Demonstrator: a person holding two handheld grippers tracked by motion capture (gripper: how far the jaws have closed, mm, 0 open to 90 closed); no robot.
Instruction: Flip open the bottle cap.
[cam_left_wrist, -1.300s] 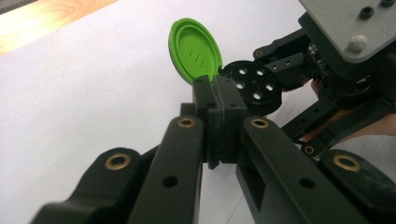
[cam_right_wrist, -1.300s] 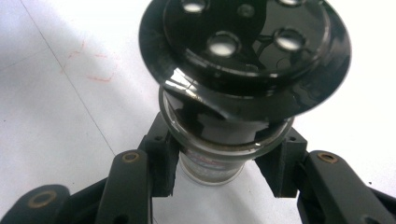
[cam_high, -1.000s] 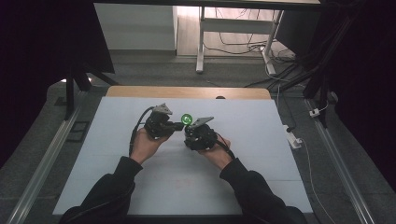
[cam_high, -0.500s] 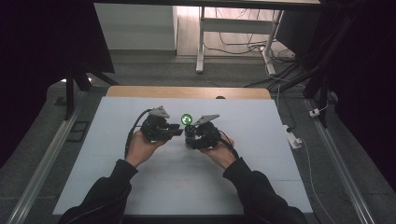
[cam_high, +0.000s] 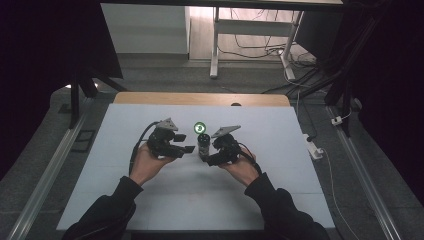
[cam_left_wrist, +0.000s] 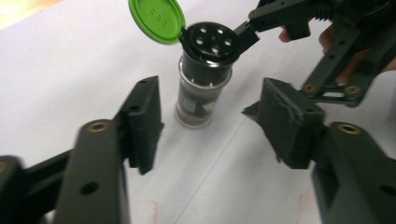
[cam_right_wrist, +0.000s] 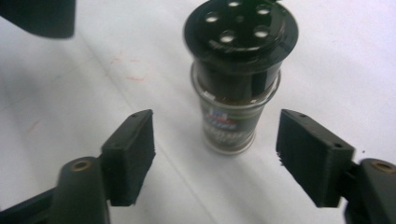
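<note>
A small spice jar (cam_high: 203, 146) stands upright on the white table (cam_high: 150, 200), its green flip lid (cam_high: 200, 127) swung open and up. In the left gripper view the jar (cam_left_wrist: 203, 88) shows a black sifter top (cam_left_wrist: 212, 39) with holes and the green lid (cam_left_wrist: 156, 19) behind it. My left gripper (cam_left_wrist: 212, 123) sits just left of the jar, its jaws having just been opening, and the jar stands beyond its tips, untouched. My right gripper (cam_right_wrist: 219, 154) is at the jar's right, its jaws also having just been opening, pads clear of the jar (cam_right_wrist: 233, 116).
A wooden strip (cam_high: 200, 98) runs along the table's far edge. A white power strip (cam_high: 314, 148) and cables lie on the floor to the right. Metal rails (cam_high: 45, 175) flank the table. The person's dark sleeves (cam_high: 280, 210) come in from the bottom.
Both grippers' jaws have spread apart beside the jar. The right hand has drawn back a little toward the person. The jar stays upright with its lid open.
</note>
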